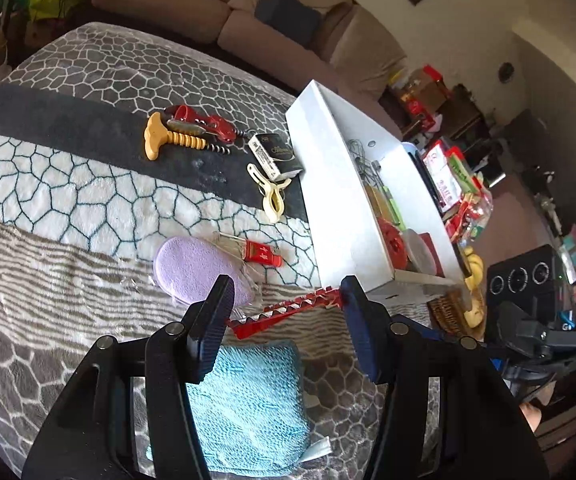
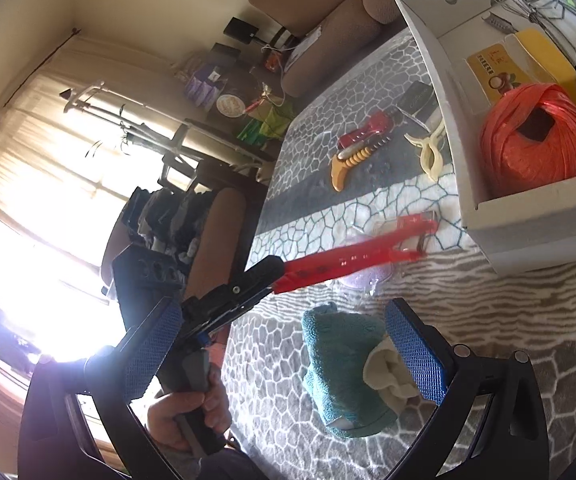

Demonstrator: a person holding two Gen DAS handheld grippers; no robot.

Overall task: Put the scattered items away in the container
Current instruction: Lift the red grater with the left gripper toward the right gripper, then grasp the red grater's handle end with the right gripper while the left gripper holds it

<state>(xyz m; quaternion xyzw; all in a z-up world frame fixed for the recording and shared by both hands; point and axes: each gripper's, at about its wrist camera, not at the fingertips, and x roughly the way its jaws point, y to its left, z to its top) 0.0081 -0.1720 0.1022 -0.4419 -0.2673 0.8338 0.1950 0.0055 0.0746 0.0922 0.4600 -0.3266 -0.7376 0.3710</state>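
Left gripper (image 2: 276,276) clamped on a red peeler (image 2: 352,258), held above the blanket (image 2: 488,312)

Its long axis aims blade-first at the white box (image 2: 528,236) (orange twine (image 2: 536,140), whisk (image 2: 528,0), yellow packet (image 2: 500,68) inside); right gripper (image 2: 284,360) stands apart, empty.

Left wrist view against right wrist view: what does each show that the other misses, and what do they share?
Only the left wrist view shows the bananas and a black speaker beyond the white box.

Only the right wrist view shows the hand on the handle of the left gripper and the bright curtained window.

Both show the left gripper shut on the red tool, the white box, the teal cloth, the two corkscrews and the cream clip.
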